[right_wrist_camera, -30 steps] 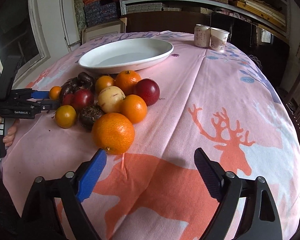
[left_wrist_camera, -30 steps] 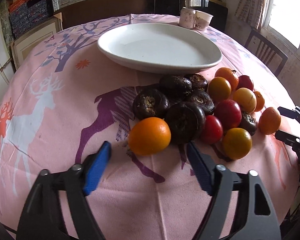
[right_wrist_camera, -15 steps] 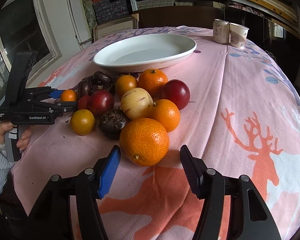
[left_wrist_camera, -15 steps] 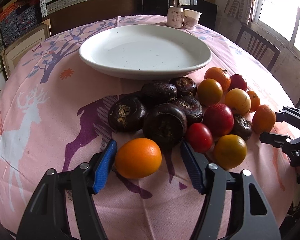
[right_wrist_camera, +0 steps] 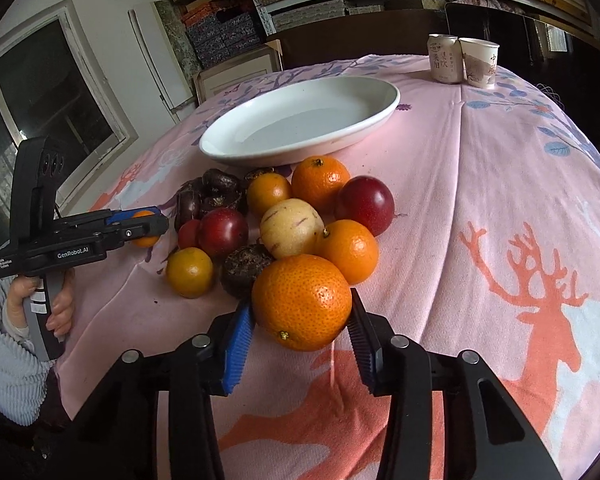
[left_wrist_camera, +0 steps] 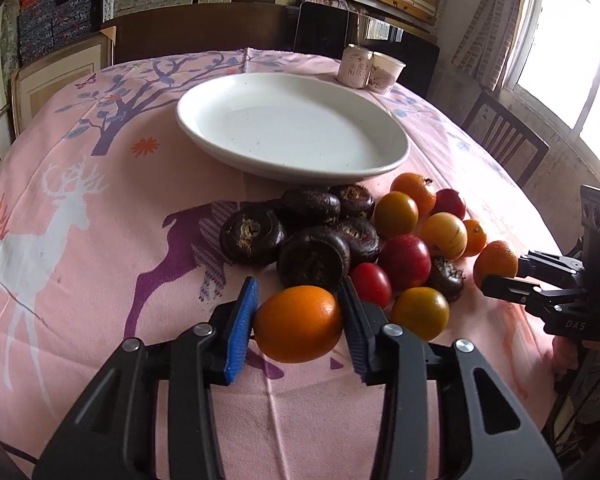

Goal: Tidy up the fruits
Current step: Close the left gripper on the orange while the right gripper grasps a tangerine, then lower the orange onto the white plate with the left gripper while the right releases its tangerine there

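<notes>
A heap of fruit lies in front of a white plate (left_wrist_camera: 384,160) on the pink tablecloth: dark brown round ones (left_wrist_camera: 252,234), red ones (left_wrist_camera: 404,260), orange and yellow ones (left_wrist_camera: 420,312). My left gripper (left_wrist_camera: 296,300) has its jaws closing, and the blue pads press both sides of a smooth orange fruit (left_wrist_camera: 298,324) at the heap's near edge. My right gripper (right_wrist_camera: 300,308) is also closing, its pads against a large pitted mandarin (right_wrist_camera: 302,302) at the other side of the heap. In the right wrist view the left gripper (right_wrist_camera: 140,224) shows at the left.
A can (right_wrist_camera: 444,58) and a paper cup (right_wrist_camera: 480,62) stand at the table's far edge. A wooden chair (left_wrist_camera: 504,140) is beside the table near the window. Shelves with boxes fill the back wall. A hand in a ribbed grey sleeve (right_wrist_camera: 8,340) holds the left gripper's handle.
Both grippers moved forward around their fruits and their jaws narrowed from wide apart until the pads met the fruit. The left gripper and its orange fruit have risen slightly.
</notes>
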Demonstrator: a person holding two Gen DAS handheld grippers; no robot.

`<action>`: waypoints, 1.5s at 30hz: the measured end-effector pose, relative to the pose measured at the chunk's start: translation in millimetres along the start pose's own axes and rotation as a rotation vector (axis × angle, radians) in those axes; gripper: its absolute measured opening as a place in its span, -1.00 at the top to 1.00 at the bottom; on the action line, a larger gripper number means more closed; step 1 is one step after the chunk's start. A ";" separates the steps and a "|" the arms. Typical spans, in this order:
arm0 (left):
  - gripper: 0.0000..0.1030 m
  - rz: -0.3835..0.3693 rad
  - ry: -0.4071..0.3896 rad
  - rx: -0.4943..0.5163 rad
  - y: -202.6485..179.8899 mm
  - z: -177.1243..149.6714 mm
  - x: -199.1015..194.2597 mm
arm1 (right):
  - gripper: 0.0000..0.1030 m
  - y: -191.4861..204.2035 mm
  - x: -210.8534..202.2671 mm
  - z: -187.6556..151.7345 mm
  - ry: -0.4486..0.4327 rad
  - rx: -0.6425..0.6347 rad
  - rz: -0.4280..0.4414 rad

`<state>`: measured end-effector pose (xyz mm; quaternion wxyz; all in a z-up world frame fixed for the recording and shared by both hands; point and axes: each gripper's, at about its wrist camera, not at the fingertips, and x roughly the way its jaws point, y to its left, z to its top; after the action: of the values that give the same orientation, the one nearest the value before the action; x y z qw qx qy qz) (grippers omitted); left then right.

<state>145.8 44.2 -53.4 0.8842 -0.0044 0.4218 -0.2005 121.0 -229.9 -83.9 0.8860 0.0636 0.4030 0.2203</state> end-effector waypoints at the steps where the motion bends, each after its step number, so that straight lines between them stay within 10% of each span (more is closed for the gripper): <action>1: 0.21 -0.003 -0.013 0.003 -1.0 6.1 -3.4 | 0.12 -0.3 -5.2 5.0 -0.026 0.004 0.007; 15: 0.21 0.043 -0.088 -0.068 12.0 102.9 52.9 | 0.10 2.1 68.5 129.1 -0.141 0.101 0.026; 24: -0.47 0.014 -0.099 -0.118 31.7 94.7 48.5 | -0.05 -2.6 68.7 125.7 -0.144 0.090 0.047; 34: -0.56 0.076 -0.029 -0.015 17.6 62.2 47.3 | -0.39 -2.0 35.9 91.8 -0.154 0.012 -0.099; 45: -0.84 0.087 0.042 0.025 15.6 59.0 61.4 | -0.45 5.9 81.3 96.3 0.058 -0.087 -0.161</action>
<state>230.0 27.1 -63.8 0.8829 0.0290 0.4378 -0.1673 237.5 -182.5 -73.7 0.8907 -0.0142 0.4224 0.1674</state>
